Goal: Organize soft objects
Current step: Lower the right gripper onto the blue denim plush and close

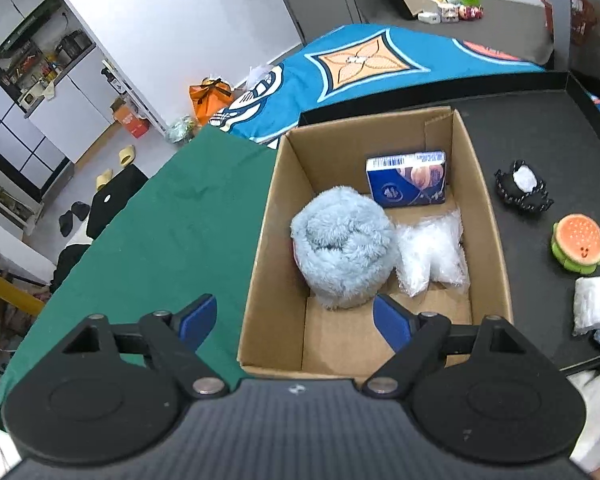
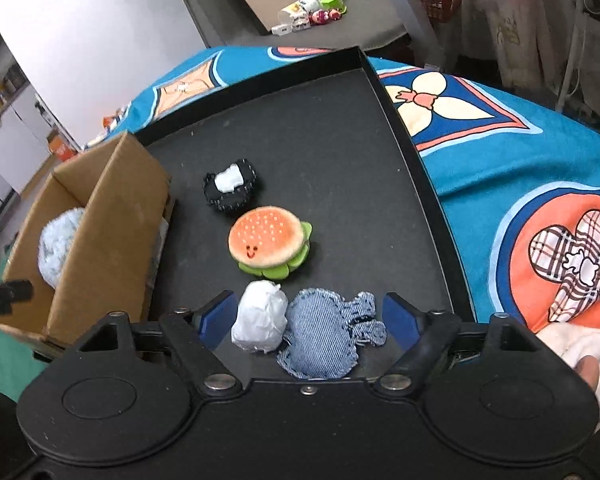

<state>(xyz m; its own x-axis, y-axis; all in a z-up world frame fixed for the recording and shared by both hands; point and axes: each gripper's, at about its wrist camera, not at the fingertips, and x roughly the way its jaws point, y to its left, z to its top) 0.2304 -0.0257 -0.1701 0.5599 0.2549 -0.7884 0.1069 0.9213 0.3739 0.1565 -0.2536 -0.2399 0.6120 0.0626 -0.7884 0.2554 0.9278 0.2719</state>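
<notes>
An open cardboard box (image 1: 276,240) holds a fluffy light-blue ball (image 1: 342,248), a blue tissue pack (image 1: 406,180) and a clear plastic bag (image 1: 432,256). My left gripper (image 1: 292,320) hangs open over the box's near end, just short of the ball, with nothing between its fingers. On the black tray (image 2: 332,128) lie a burger plush (image 2: 268,240), a black stitched pouch with white stuffing (image 2: 230,186), a white wrapped bundle (image 2: 260,320) and a frayed denim pouch (image 2: 324,338). My right gripper (image 2: 310,316) is open around the bundle and the denim pouch, pads clear of both.
The box (image 2: 108,220) stands on the tray's left part, beside a green cloth (image 1: 172,232). A blue patterned blanket (image 2: 520,168) surrounds the tray on the right and far sides. A hand in a white sleeve (image 2: 580,356) shows at the lower right.
</notes>
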